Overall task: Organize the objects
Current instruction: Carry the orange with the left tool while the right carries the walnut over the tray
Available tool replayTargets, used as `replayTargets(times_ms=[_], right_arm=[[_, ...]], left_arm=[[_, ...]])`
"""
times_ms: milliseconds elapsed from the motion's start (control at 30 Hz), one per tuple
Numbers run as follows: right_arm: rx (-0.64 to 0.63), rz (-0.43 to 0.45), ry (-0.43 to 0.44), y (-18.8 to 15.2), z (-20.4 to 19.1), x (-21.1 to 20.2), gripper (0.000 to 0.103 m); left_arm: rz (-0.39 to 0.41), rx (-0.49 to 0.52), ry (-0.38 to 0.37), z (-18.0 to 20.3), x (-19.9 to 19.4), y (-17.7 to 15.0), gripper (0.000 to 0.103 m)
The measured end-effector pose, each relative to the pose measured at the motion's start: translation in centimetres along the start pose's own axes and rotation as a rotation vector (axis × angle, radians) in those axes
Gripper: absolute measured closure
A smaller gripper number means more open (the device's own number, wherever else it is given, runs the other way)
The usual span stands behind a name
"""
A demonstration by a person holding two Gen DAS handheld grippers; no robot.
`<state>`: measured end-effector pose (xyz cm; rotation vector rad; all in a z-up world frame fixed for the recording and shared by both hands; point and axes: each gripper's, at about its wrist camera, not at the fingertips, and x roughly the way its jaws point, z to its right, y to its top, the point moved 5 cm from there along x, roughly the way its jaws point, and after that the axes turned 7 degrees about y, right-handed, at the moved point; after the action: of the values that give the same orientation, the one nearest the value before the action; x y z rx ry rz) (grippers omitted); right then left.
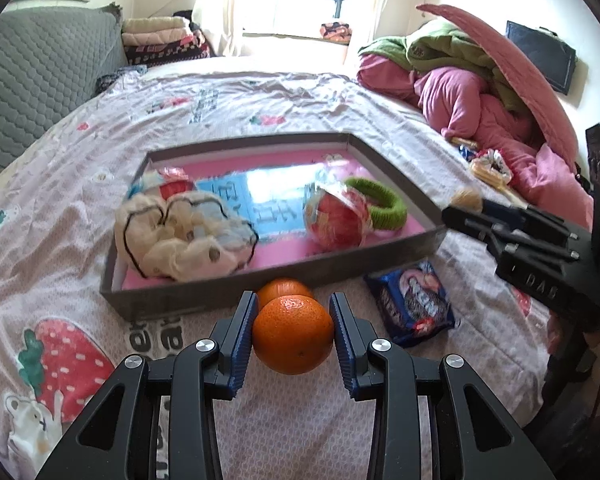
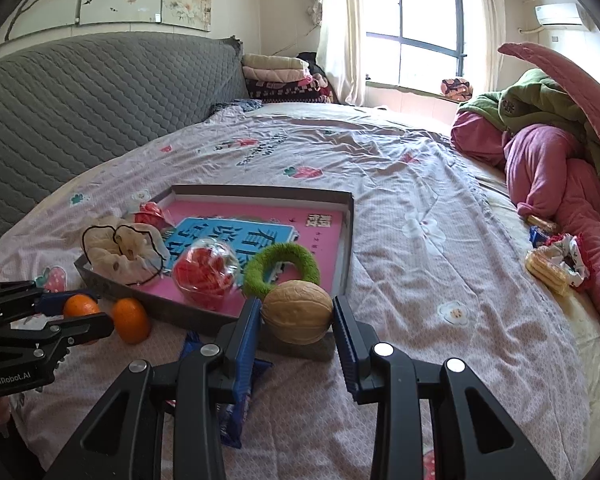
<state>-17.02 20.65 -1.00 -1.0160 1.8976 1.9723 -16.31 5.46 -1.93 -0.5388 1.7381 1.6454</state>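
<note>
My left gripper (image 1: 294,330) is shut on an orange (image 1: 293,335), held just in front of the grey tray (image 1: 172,300); it also shows in the right wrist view (image 2: 80,307). A second orange (image 1: 285,289) lies on the bed against the tray's near wall, seen too in the right wrist view (image 2: 131,320). My right gripper (image 2: 296,316) is shut on a tan walnut (image 2: 297,311) at the tray's near right corner (image 2: 342,272). The tray holds a cream scrunchie (image 1: 180,240), a red fruit in clear wrap (image 1: 338,220) and a green ring (image 1: 380,204).
A blue Oreo packet (image 1: 414,306) lies on the bedsheet right of the oranges. Snack wrappers and a scrunchie (image 2: 556,260) lie by the pink and green bedding (image 2: 552,160) at the right. A grey quilted headboard (image 2: 80,100) stands behind the bed.
</note>
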Motion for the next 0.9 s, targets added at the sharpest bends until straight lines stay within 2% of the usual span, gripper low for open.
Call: replayTargets(times_ms=[200, 433, 900], right_arm=[[-0.026, 0.018, 0.005, 0.7, -1.1, 0.1, 0.066], [-0.041, 0.049, 0.012, 1.7, -1.9, -0.4, 0.066], [-0.037, 0.105, 0.003, 3.4, -2.2, -1.0, 0.066]], left_arm=[[0.049, -0.014, 0.028, -1.0, -0.7, 1.3, 0.065], [0.067, -0.026, 0.058, -1.8, -0.7, 1.9, 0.065], [0.133, -0.024, 0.093, -1.7, -0.8, 3.5, 0.065]])
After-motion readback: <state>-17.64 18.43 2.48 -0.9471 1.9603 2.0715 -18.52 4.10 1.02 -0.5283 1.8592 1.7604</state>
